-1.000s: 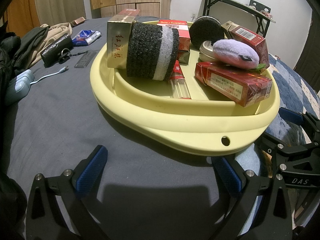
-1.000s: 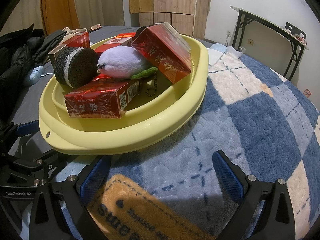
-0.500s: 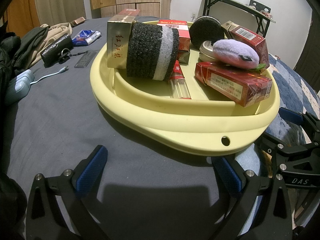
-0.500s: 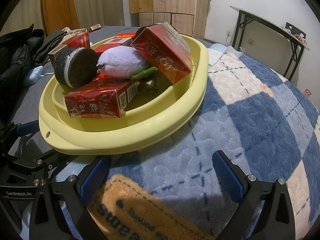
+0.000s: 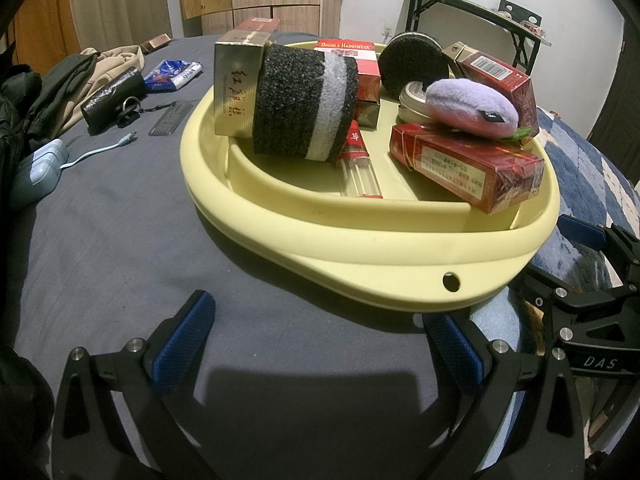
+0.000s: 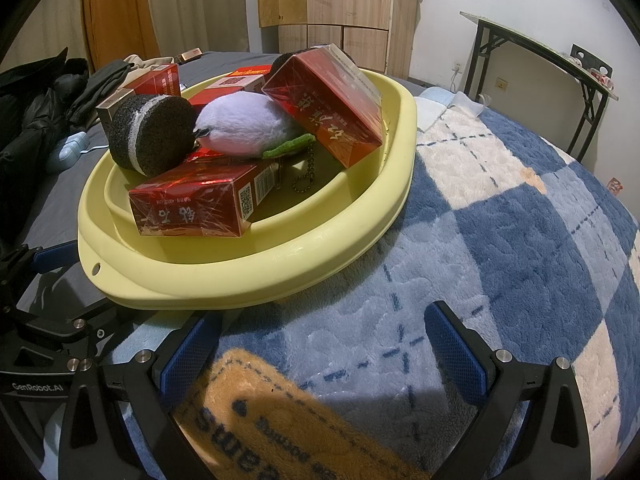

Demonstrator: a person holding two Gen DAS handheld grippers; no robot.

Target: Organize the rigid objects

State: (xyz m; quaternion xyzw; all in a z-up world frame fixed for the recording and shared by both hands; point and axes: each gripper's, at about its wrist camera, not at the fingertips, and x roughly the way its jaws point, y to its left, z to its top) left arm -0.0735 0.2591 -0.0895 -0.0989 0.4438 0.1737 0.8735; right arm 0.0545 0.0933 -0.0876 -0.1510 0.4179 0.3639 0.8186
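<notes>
Left claw [image 5: 320, 344] spread wide, empty, above grey bedsheet [image 5: 120, 248]. Right claw [image 6: 324, 344] likewise wide, empty, over checked fleece blanket [image 6: 500, 240]. Beyond both, pale yellow plastic basin [image 5: 360, 256] holding red cigarette cartons [image 5: 468, 168], black sponge roll [image 5: 304, 108], lilac plush [image 5: 472, 108].

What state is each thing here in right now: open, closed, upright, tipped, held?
Left gripper: open, empty.
Right gripper: open, empty.
Yellow basin: upright, loaded.
Black sponge roll: on its side.
Gold box: standing on end.
Purple plush: resting on a red box.
Tilted red box: leaning on the rim.
</notes>
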